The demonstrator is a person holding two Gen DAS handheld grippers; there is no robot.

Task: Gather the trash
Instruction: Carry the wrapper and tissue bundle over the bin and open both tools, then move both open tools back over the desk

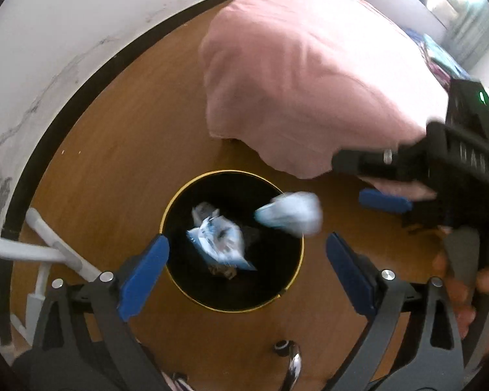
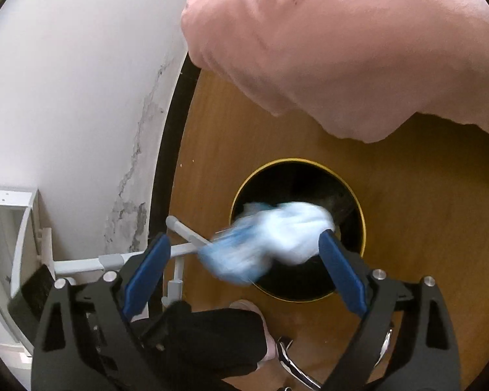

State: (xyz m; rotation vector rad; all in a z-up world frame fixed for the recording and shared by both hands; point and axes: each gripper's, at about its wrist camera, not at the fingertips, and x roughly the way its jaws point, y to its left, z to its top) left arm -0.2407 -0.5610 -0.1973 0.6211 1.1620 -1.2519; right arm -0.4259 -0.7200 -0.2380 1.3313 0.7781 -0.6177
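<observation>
I am holding my left gripper (image 1: pixel 246 268) over the black bin (image 1: pixel 176 280) on the wooden floor (image 1: pixel 114 163), its jaws spread wide with nothing between them. A blue-and-white wrapper (image 1: pixel 220 242) is lying inside the bin. My right gripper (image 2: pixel 244 270) is standing wide apart too, and a blurred white wad (image 2: pixel 270 238) is hanging loose between its fingers above the bin's rim, gripped by neither.

Bin (image 1: pixel 176 208) on floor (image 1: pixel 120 150), centre; wrapper (image 1: pixel 216 241) inside; crumpled wad (image 1: pixel 290 213) over rim at 2 o'clock; cloth (image 1: pixel 309 75) at 12.
</observation>
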